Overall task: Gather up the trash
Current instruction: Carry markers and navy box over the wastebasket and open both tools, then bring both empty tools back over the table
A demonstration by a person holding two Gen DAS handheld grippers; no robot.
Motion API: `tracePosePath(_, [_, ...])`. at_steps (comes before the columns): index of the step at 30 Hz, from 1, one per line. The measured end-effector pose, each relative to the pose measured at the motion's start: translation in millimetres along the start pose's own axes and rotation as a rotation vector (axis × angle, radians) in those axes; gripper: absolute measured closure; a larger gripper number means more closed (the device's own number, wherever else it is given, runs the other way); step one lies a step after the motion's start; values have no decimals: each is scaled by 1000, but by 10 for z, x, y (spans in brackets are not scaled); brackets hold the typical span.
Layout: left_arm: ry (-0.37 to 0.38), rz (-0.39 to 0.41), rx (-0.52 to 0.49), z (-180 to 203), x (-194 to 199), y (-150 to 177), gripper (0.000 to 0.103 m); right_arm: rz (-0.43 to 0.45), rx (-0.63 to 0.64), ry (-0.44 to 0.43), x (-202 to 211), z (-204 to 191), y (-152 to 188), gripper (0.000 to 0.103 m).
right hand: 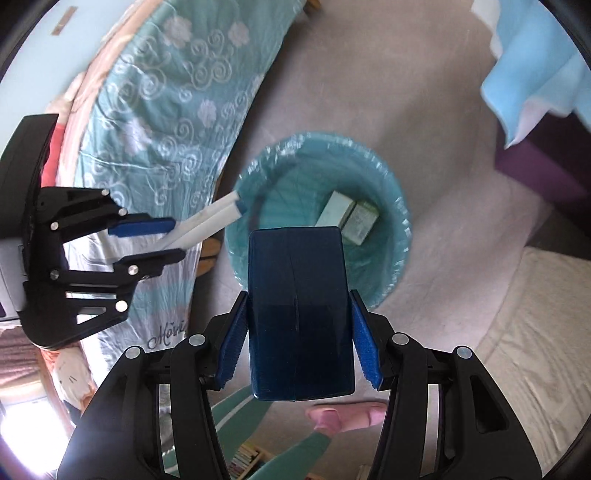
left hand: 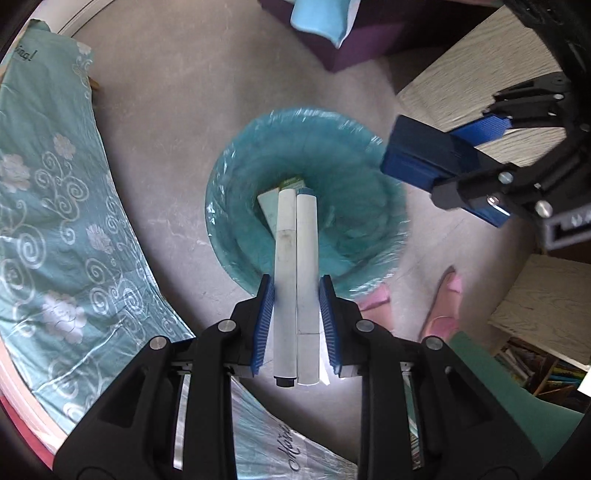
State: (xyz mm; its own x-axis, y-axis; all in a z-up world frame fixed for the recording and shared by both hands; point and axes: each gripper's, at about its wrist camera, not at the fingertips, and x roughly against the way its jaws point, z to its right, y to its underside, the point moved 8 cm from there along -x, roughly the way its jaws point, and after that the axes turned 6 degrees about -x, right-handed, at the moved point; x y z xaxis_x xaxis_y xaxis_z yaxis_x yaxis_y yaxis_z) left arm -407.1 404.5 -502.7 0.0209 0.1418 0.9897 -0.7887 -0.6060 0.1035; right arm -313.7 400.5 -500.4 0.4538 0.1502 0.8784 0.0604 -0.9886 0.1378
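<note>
A round trash bin point(left hand: 236, 184) lined with a teal bag stands on the floor below both grippers; it also shows in the right wrist view point(right hand: 391, 206). My left gripper point(left hand: 296, 291) is shut on two white marker pens point(left hand: 297, 266), held above the bin's near rim. It also shows in the right wrist view point(right hand: 177, 238) with the pens point(right hand: 210, 221). My right gripper point(right hand: 298, 306) is shut on a dark blue box point(right hand: 299, 314), above the bin's near edge. It also shows in the left wrist view point(left hand: 443, 158). Small boxes point(right hand: 349, 218) lie inside the bin.
A bed with a teal flowered cover point(left hand: 48, 206) runs along the left. A light wooden table point(left hand: 476, 85) and a low shelf with books point(left hand: 546, 365) stand at the right. The person's pink slippers point(left hand: 445, 306) are beside the bin. A purple seat with blue cloth point(left hand: 325, 22) stands beyond.
</note>
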Motion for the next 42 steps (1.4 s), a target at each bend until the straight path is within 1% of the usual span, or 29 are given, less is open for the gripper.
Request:
tracePosePath(1, [-13, -7, 7, -15, -54, 3, 78, -6, -9, 5, -74, 29, -5, 45])
tracePosePath(2, [-16, 1, 10, 19, -82, 8, 71, -11, -23, -6, -125, 40, -6, 41])
tracePosePath(3, [-22, 9, 4, 29, -77, 6, 65, -7, -33, -14, -142, 35, -10, 33])
tracePosePath(4, [-37, 18, -2, 30, -58, 4, 52, 4, -35, -11, -142, 53, -21, 29])
tracePosePath(5, [-49, 24, -5, 31, -36, 8, 47, 17, -30, -10, -117, 53, -14, 29])
tracePosePath(7, [-54, 28, -5, 27, 8, 30, 47, 28, -24, -16, -77, 67, -22, 29])
tracePosePath(9, [-56, 27, -3, -4, 63, 46, 44, 39, -15, -12, 27, 71, -9, 29])
tracePosePath(10, [-57, 31, -1, -20, 99, 61, 40, 51, -12, -13, 99, 71, -10, 29])
tracePosePath(16, [-31, 61, 16, 29, 431, 224, 40, 120, -24, -28, 613, 49, 124, 29])
tracePosePath(20, [-13, 77, -21, 217, 769, 346, 38, 184, -35, -64, 1118, -78, 307, 29])
tracePosePath(24, [6, 102, -81, 471, 1222, 434, 36, 272, -8, -108, 1821, -285, 568, 29])
tracePosePath(29, [4, 176, -204, 865, 1989, 395, 31, 410, 50, -123, 2872, -506, 1007, 29])
tracePosePath(33, [1, 253, -348, 1305, 2597, 183, 29, 559, 41, -88, 3737, -450, 1500, 24])
tracePosePath(35, [-12, 301, -442, 1632, 2896, 13, 26, 644, 3, -48, 4142, -300, 1840, 23])
tracePosePath(37, [-15, 348, -530, 1990, 3137, -148, 25, 698, -39, -20, 4423, -133, 2159, 22])
tracePosePath(38, [-11, 368, -573, 2192, 3256, -230, 25, 732, -76, 25, 4590, 8, 2386, 22])
tracePosePath(40, [14, 413, -661, 2654, 3471, -392, 22, 770, -125, 59, 4785, 184, 2736, 22])
tracePosePath(41, [32, 435, -702, 2899, 3569, -472, 20, 794, -160, 90, 4902, 312, 2972, 22])
tracePosePath(42, [52, 456, -743, 3129, 3651, -544, 19, 814, -188, 116, 4995, 428, 3190, 22])
